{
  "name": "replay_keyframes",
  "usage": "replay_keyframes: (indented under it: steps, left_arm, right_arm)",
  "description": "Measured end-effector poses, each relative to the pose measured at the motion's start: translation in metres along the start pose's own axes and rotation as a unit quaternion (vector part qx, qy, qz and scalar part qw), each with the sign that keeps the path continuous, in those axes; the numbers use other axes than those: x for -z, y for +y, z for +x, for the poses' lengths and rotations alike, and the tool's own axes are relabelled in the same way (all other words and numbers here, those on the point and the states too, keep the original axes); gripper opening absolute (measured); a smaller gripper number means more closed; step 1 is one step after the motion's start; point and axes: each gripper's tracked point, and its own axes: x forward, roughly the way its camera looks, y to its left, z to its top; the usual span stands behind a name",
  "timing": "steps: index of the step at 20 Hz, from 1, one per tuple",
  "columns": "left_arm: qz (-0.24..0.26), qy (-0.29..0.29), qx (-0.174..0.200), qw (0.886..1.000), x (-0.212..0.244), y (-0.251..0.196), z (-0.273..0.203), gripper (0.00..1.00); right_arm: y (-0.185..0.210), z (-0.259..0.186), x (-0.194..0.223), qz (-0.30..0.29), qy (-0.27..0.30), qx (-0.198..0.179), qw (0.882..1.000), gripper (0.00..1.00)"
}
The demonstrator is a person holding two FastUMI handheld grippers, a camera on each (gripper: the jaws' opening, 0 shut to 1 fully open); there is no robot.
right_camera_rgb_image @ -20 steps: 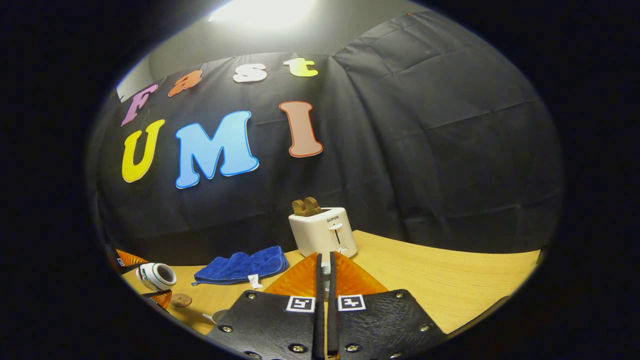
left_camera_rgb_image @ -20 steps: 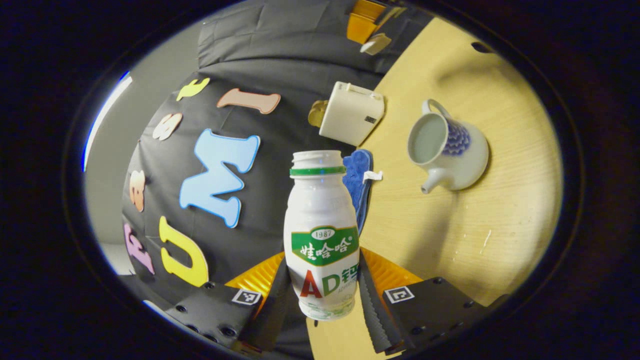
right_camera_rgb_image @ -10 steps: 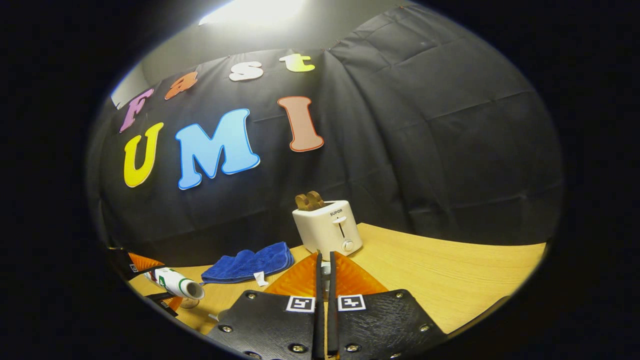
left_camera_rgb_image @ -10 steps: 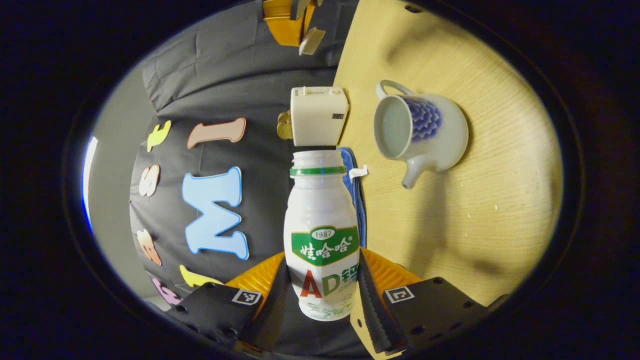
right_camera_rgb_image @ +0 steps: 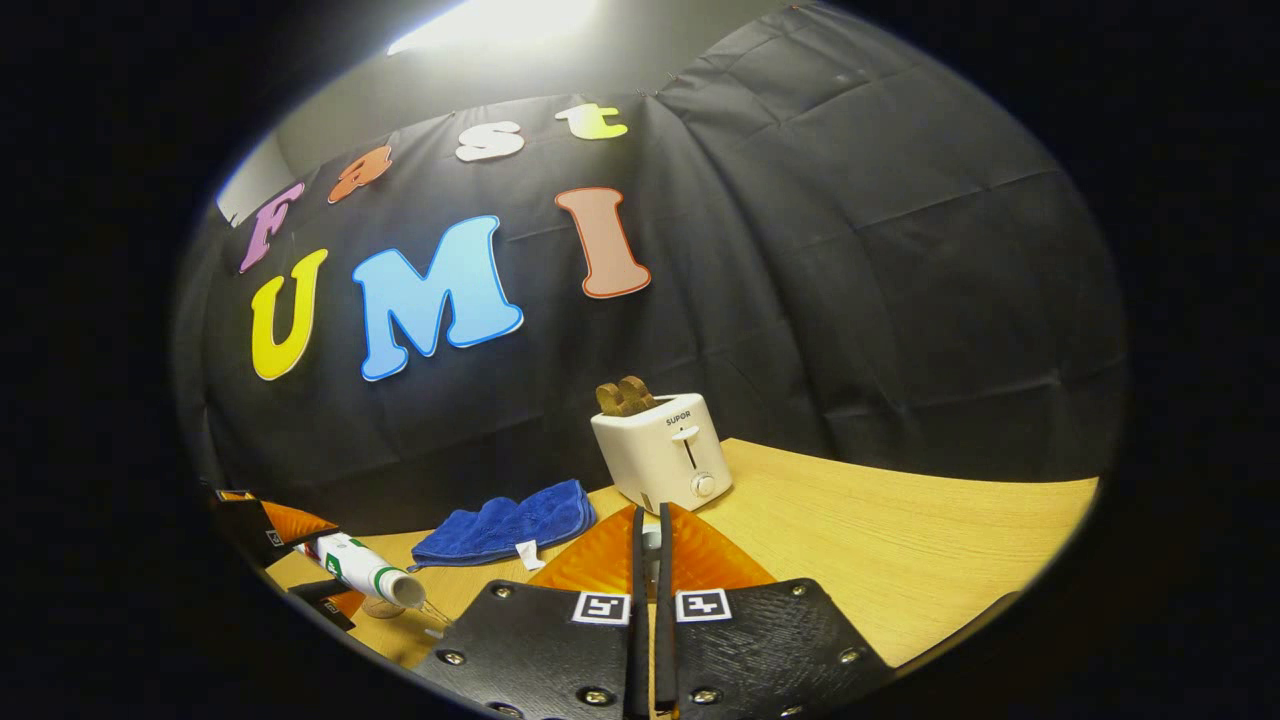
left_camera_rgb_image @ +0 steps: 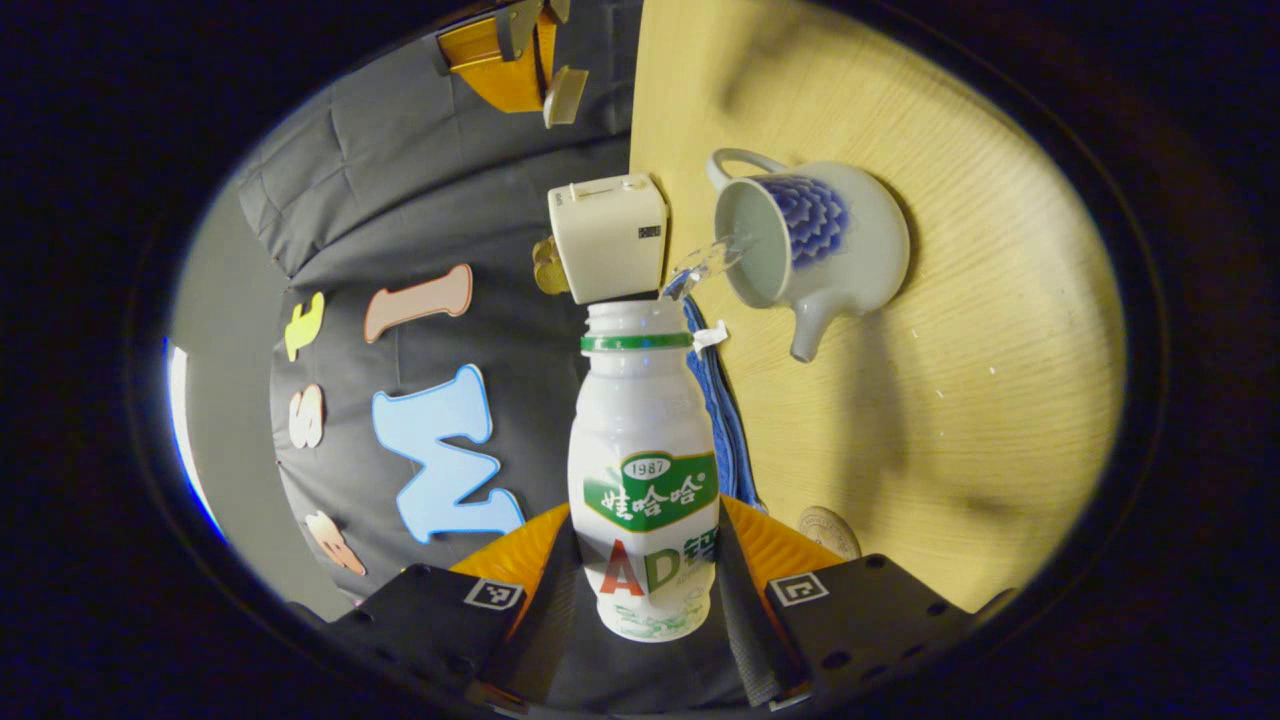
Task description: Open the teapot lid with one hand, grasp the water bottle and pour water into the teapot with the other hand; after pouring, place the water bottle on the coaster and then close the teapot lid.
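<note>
Left gripper view: my left gripper clamps the tipped water bottle, water streaming into the lidless teapot ahead; coaster placement and lid closing remain; right gripper pinched shut.

Black cloth wall behind a light wood tabletop. Bright ceiling light overhead, grey wall beside cloth.

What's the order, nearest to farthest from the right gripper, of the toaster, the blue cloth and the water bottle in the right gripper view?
From the right gripper:
1. Toaster, just ahead of the fingertips, slightly right.
2. Blue cloth, ahead and to the left, against the wall.
3. Water bottle, far left, tipped and pouring, held by the left gripper.
</note>
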Motion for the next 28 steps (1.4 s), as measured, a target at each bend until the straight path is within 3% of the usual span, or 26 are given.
replay_keyframes:
  steps: [5, 8, 15, 17, 18, 20, 24, 28]
  left_arm:
    - [0.023, 0.000, -0.004, 1.000, 0.002, 0.005, 0.002, 0.75]
    - [0.039, -0.002, -0.009, 0.999, 0.001, 0.008, 0.000, 0.80]
    - [0.072, -0.011, -0.015, 0.997, -0.004, 0.013, 0.000, 0.79]
    - [0.087, -0.013, -0.018, 0.996, -0.005, 0.015, 0.000, 0.75]
    - [0.093, -0.013, -0.019, 0.995, -0.006, 0.014, 0.000, 0.79]
    - [0.098, -0.015, -0.019, 0.995, -0.007, 0.014, 0.000, 0.70]
    - [0.114, -0.020, -0.020, 0.993, -0.011, 0.016, -0.002, 0.79]
    - [0.139, -0.024, -0.025, 0.990, -0.012, 0.021, -0.002, 0.79]
  right_arm:
    - [0.001, 0.001, 0.000, -0.003, 0.001, -0.002, 1.000, 0.02]
    - [0.002, 0.000, 0.001, -0.005, 0.003, -0.004, 1.000, 0.02]
    - [0.003, 0.000, 0.002, -0.006, 0.004, -0.005, 1.000, 0.02]
    - [0.004, -0.001, 0.002, -0.006, 0.005, -0.008, 1.000, 0.02]
    - [0.005, 0.000, 0.002, -0.007, 0.006, -0.010, 1.000, 0.02]
    - [0.006, 0.001, 0.003, -0.008, 0.007, -0.012, 1.000, 0.02]
    - [0.005, 0.000, 0.002, -0.007, 0.006, -0.011, 1.000, 0.02]
    - [0.007, 0.001, 0.004, -0.008, 0.009, -0.015, 1.000, 0.02]
